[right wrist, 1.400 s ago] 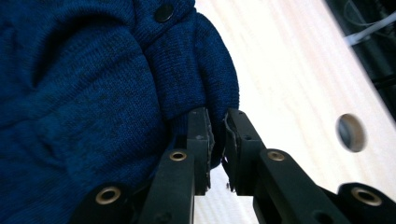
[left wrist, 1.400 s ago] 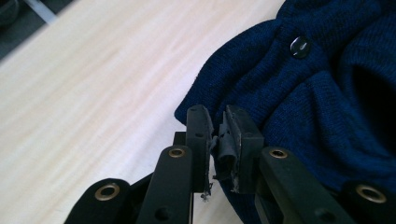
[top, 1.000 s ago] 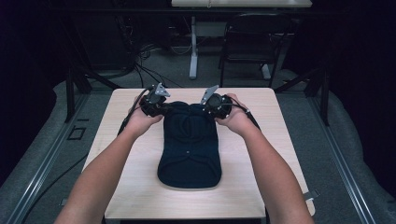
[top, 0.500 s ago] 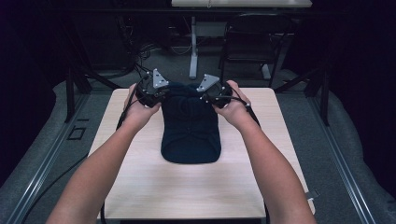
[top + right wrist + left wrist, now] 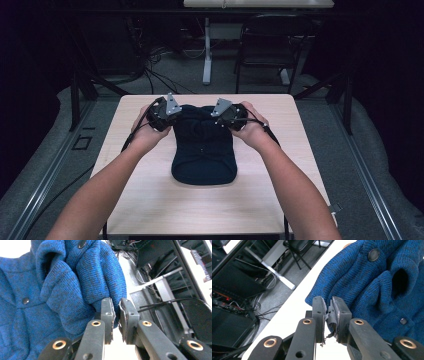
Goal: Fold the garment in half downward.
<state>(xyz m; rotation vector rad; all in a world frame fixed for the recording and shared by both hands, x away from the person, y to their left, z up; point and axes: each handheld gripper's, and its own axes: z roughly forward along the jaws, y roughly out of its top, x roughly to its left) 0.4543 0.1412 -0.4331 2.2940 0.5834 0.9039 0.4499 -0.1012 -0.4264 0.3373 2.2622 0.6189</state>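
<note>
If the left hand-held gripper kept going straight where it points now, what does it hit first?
Probably more of the blue knit garment it is shut on; the left hand-held gripper points at its bunched folds, though depth is hard to judge.

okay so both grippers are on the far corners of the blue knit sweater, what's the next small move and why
Probably draw both corners toward the near edge, folding it. The left gripper and right gripper each pinch a far corner of the blue knit sweater, which lies flat on the table.
</note>
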